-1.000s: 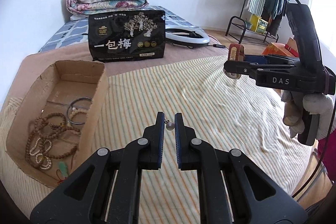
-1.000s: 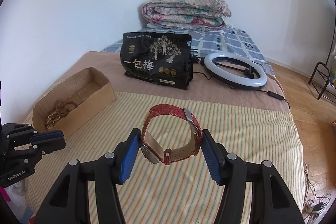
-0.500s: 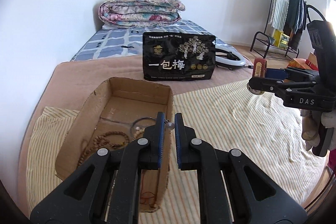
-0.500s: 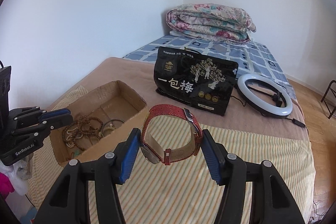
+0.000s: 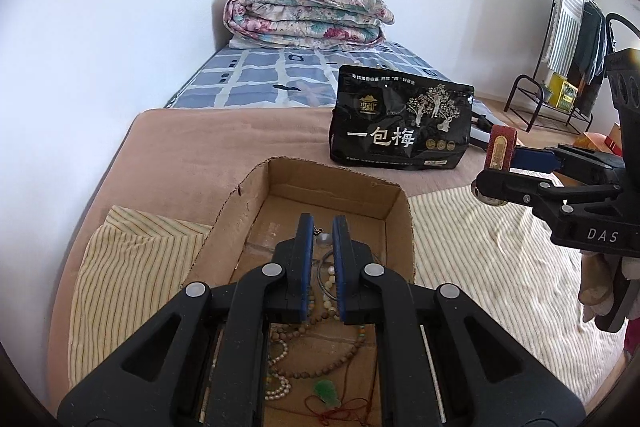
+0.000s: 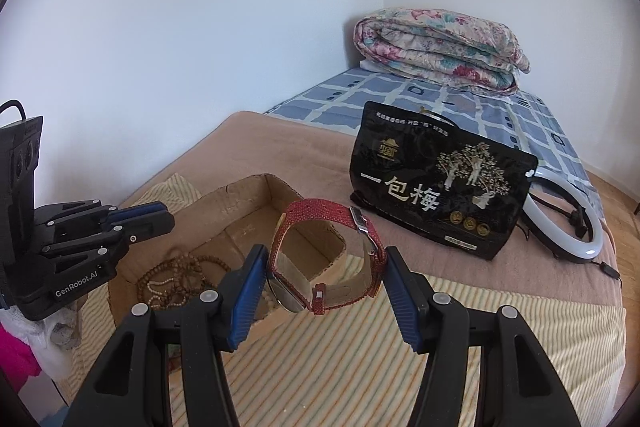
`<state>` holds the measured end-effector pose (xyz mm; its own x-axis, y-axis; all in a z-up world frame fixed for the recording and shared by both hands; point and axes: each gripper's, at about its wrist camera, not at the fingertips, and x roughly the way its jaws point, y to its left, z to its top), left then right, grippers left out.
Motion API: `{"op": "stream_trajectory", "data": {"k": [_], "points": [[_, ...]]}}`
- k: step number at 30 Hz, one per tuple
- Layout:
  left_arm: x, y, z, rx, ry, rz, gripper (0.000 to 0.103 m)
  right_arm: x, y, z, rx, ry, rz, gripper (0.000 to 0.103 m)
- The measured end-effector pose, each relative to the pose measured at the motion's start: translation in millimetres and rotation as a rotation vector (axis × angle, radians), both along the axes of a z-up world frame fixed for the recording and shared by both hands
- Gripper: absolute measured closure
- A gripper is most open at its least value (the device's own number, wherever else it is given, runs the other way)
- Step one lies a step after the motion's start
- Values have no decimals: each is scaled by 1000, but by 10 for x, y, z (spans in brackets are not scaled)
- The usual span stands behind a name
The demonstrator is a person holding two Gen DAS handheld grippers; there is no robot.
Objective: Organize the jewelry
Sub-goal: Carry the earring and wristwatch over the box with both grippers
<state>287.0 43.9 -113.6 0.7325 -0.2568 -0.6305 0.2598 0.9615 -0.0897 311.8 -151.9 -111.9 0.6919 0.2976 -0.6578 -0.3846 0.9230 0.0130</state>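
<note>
Left claw (image 5: 322,233), pinched on a small pearl pendant (image 5: 323,238), hangs right over the box (image 5: 400,205), while the right claw (image 6: 323,273), clamping the red watch (image 6: 326,255), sits just beside it.

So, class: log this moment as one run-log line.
left gripper: shut on pearl pendant, above cardboard box | right gripper: shut on red watch

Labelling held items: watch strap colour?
Red woven watch strap, tan lining; clearest in the right wrist view.

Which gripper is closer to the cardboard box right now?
Left. The left gripper hangs right over the cardboard box, pinching a small pearl pendant. The right gripper, holding the red watch, sits off beside it.
</note>
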Motion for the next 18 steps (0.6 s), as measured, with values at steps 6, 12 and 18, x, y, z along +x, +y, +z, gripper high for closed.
{"op": "stream_trajectory", "data": {"k": [6, 12, 18], "points": [[166, 54, -93, 1, 15, 16, 95, 175, 240, -127, -12, 19, 29, 43], [236, 86, -175, 3, 25, 30, 95, 292, 351, -229, -3, 39, 36, 43], [252, 137, -179, 3, 26, 47, 95, 368, 404, -276, 4, 50, 36, 43]]}}
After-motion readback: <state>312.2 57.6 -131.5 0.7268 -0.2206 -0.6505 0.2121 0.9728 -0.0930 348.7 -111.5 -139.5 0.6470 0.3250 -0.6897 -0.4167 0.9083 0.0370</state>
